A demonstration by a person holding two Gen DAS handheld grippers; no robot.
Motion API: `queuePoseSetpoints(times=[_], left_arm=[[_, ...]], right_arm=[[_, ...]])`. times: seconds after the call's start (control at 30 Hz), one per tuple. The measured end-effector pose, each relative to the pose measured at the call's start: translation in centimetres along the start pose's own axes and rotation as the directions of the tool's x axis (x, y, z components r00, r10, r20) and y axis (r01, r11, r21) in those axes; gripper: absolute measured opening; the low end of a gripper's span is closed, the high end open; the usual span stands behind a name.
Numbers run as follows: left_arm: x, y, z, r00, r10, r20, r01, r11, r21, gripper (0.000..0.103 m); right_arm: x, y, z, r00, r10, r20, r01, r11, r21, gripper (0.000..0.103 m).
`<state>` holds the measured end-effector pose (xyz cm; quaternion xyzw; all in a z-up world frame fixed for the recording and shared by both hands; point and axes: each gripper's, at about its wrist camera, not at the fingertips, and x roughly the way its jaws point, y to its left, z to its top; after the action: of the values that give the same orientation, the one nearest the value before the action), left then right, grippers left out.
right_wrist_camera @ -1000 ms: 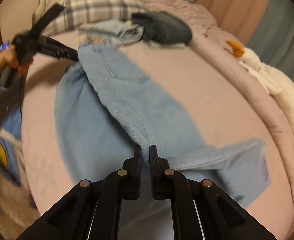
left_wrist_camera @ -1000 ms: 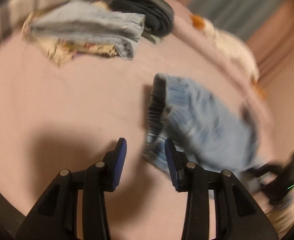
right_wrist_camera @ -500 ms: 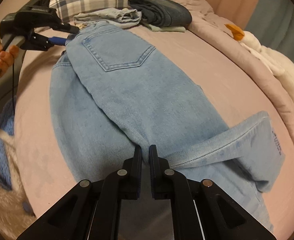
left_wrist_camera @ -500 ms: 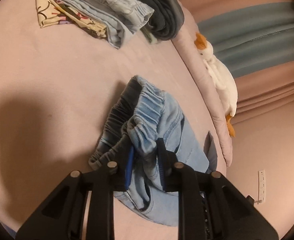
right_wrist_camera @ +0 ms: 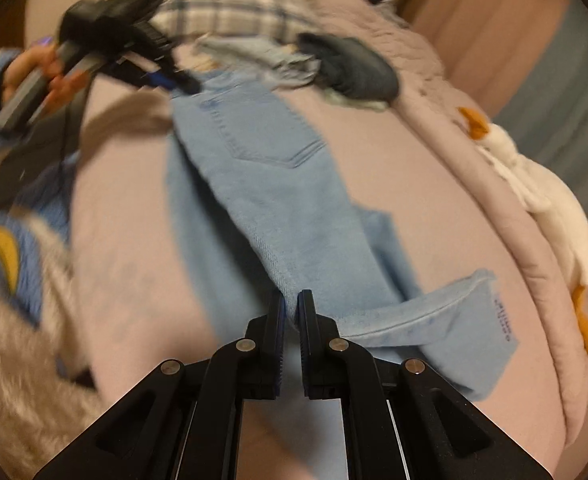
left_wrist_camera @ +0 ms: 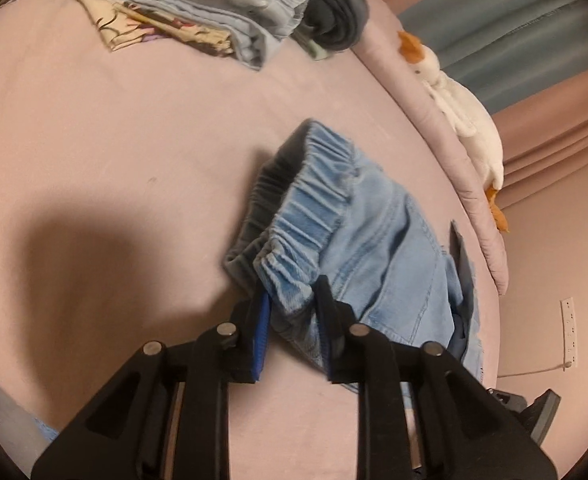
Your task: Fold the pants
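The pale blue denim pants (right_wrist_camera: 277, 184) lie stretched across the pink bedsheet (left_wrist_camera: 113, 160); the left gripper (left_wrist_camera: 291, 300), jaws just eased slightly wider, pinches the gathered elastic waistband (left_wrist_camera: 306, 216); the right gripper (right_wrist_camera: 289, 304) clamps tight on a leg fold.

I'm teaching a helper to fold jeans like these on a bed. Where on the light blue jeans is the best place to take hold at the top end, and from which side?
Grip the gathered elastic waistband of the jeans, probably at its corner, coming down from above at the bed's near edge. The band is thick, bunched and stands off the sheet, so a gripper can close around it; the left gripper straddles it there.
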<state>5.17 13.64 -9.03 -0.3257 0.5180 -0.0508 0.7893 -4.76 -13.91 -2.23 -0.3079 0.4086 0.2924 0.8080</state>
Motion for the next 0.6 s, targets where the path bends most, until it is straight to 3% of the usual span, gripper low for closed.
queuePoseSetpoints(times=[0.1, 0.23, 0.33, 0.37, 0.43, 0.5, 0.53, 0.6], left_arm=[[-0.7, -0.3, 0.0, 0.997, 0.079, 0.001, -0.079, 0.996, 0.036, 0.046], [-3.2, -1.6, -0.5, 0.987, 0.15, 0.066, -0.157, 0.978, 0.135, 0.046], [-3.9, -3.6, -1.2, 0.983, 0.153, 0.099, -0.172, 0.958, 0.23, 0.046], [-3.8, -4.8, -1.5, 0.986, 0.138, 0.095, -0.159, 0.949, 0.272, 0.046], [-2.8, -7.2, -2.1, 0.993, 0.096, 0.066, -0.113, 0.932, 0.345, 0.047], [-0.8, -10.2, -3.3, 0.999, 0.049, 0.002, -0.045, 0.905, 0.423, 0.047], [0.3, -11.4, -3.8, 0.999, 0.034, -0.029, -0.018, 0.893, 0.45, 0.047], [3.1, -14.2, -5.3, 0.994, 0.007, -0.105, 0.047, 0.861, 0.506, 0.046]], right_arm=[[2.2, 1.0, -0.3, 0.999, 0.007, -0.05, -0.007, 1.0, -0.004, 0.005], [3.5, 0.1, 0.0, 0.996, 0.044, -0.079, -0.04, 0.998, 0.056, 0.007], [2.0, -2.3, 0.3, 0.988, 0.154, -0.03, -0.146, 0.973, 0.181, 0.013], [0.9, -3.8, 0.1, 0.976, 0.218, 0.028, -0.218, 0.942, 0.255, 0.013], [-0.7, -6.7, -0.6, 0.952, 0.269, 0.149, -0.306, 0.872, 0.382, 0.019], [-1.0, -9.6, -1.8, 0.96, 0.201, 0.194, -0.273, 0.818, 0.507, 0.031], [-0.7, -10.6, -2.3, 0.969, 0.166, 0.183, -0.241, 0.797, 0.554, 0.034], [1.1, -13.6, -4.0, 0.989, 0.099, 0.113, -0.149, 0.716, 0.682, 0.034]])
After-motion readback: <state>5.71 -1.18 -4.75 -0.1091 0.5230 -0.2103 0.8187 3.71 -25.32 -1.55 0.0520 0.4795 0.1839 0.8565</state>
